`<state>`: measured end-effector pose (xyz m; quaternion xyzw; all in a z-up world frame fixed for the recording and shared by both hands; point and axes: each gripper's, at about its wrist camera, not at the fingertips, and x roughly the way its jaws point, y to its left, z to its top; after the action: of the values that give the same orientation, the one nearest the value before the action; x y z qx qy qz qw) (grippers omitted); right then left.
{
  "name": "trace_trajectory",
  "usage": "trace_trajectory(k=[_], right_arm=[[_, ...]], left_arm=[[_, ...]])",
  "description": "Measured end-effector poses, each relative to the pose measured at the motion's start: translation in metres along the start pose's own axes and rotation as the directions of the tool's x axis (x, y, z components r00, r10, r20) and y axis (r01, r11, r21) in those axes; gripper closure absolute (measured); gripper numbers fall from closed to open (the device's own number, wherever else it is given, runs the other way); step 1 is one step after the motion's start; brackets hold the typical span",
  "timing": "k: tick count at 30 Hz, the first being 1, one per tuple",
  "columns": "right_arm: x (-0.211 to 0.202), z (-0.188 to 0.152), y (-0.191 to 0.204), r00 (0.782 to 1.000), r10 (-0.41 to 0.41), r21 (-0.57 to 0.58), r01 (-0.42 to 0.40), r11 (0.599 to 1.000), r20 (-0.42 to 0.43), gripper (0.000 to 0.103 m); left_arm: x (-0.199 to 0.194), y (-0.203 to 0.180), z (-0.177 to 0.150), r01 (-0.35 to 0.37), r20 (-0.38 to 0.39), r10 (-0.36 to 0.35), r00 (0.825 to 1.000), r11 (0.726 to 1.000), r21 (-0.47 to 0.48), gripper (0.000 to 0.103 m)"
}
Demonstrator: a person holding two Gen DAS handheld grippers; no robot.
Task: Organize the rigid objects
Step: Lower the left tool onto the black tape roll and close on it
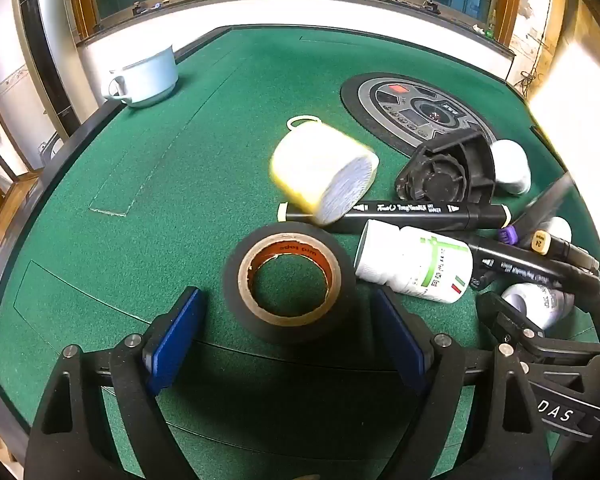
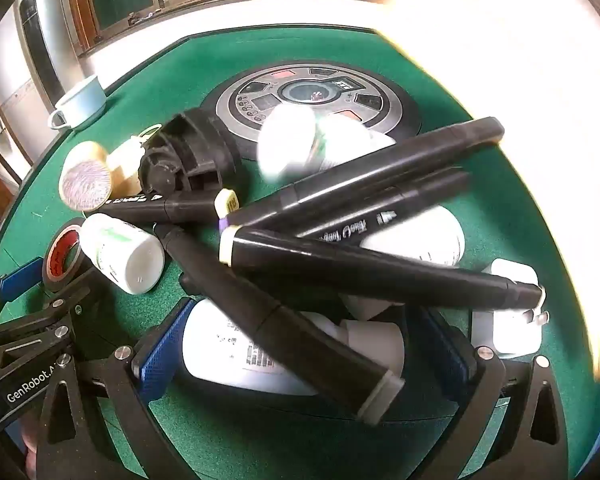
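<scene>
A black tape roll lies flat on the green table just ahead of my open, empty left gripper. A blurred yellow spool is beyond it. A white pill bottle lies right of the tape, with black markers behind it. In the right wrist view, my right gripper is open around a white bottle lying under several crossed black markers. More white bottles lie around. The tape shows at left.
A black plastic part lies by the round control panel set in the table. A pale blue cup stands at the far left edge. The right gripper's body is close on my left gripper's right.
</scene>
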<state>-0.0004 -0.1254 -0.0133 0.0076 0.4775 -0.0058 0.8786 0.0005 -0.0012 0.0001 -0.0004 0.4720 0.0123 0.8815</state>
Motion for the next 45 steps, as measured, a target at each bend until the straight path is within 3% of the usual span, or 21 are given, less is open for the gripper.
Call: trace_trajectory(k=[32,35,39,41,45], right_arm=[[0.001,0.001,0.002,1.000,-0.001,-0.003,0.001,1.000,-0.001,0.001],[-0.001,-0.001,-0.001,0.998,0.062,-0.103,-0.061,0.993,0.000,0.001],[-0.010,-0.010,-0.009,0.991,0.117,-0.199,-0.128,0.972,-0.068,0.001],[-0.020,-0.019,-0.018,0.985,0.155,-0.216,-0.169,0.962,-0.079,0.001],[-0.049,-0.037,-0.042,0.944,0.327,-0.210,-0.329,0.921,-0.044,0.002]], left_arm=[[0.000,0.000,0.000,0.020,0.011,-0.020,1.000,1.000,-0.011,0.016],[0.001,0.000,0.001,0.022,0.010,-0.022,1.000,1.000,-0.011,0.015],[0.002,-0.001,-0.001,0.024,0.008,-0.024,1.000,1.000,-0.009,0.013],[0.001,-0.001,-0.002,0.017,0.002,-0.017,1.000,1.000,-0.004,0.007],[0.007,0.003,0.000,0.005,-0.014,-0.006,1.000,1.000,-0.026,0.000]])
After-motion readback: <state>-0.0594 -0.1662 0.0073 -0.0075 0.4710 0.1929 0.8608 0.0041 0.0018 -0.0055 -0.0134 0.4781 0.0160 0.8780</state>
